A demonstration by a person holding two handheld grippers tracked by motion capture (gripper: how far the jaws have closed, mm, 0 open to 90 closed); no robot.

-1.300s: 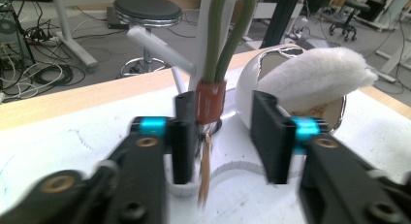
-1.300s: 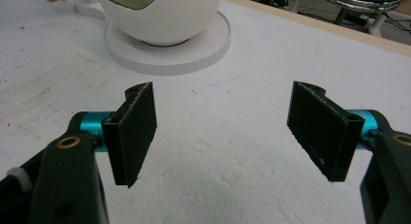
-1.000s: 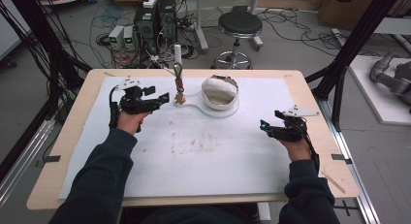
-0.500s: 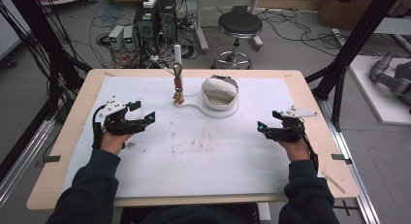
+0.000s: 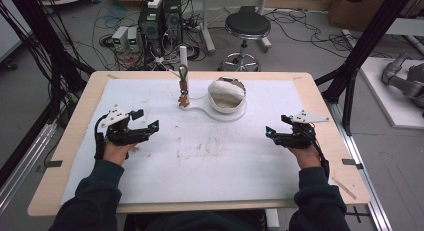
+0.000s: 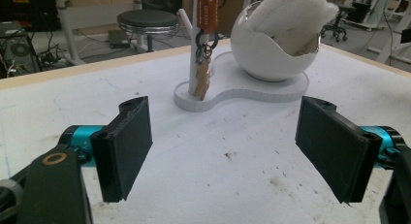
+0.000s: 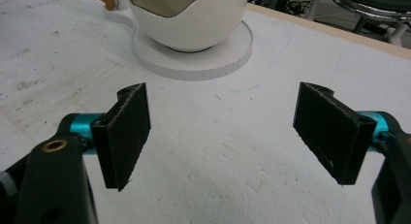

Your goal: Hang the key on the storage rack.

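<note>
Tools are held wide apart and empty: left tool [image 5: 142, 122], right tool [image 5: 276, 129]. Between them, far across the white-covered surface [image 5: 210, 161], a white egg-shaped bowl [image 5: 226, 94] and key-hung white post [image 5: 183, 71] are set on one base.

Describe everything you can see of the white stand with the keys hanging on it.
The white stand has a flat, figure-eight-shaped base lying on the white mat. A thin upright post rises from its smaller end; an orange tag and a key ring with a tan charm hang from it. Its larger end carries a cracked-egg-shaped white bowl holding fluffy white material. Neither tool touches it.
</note>
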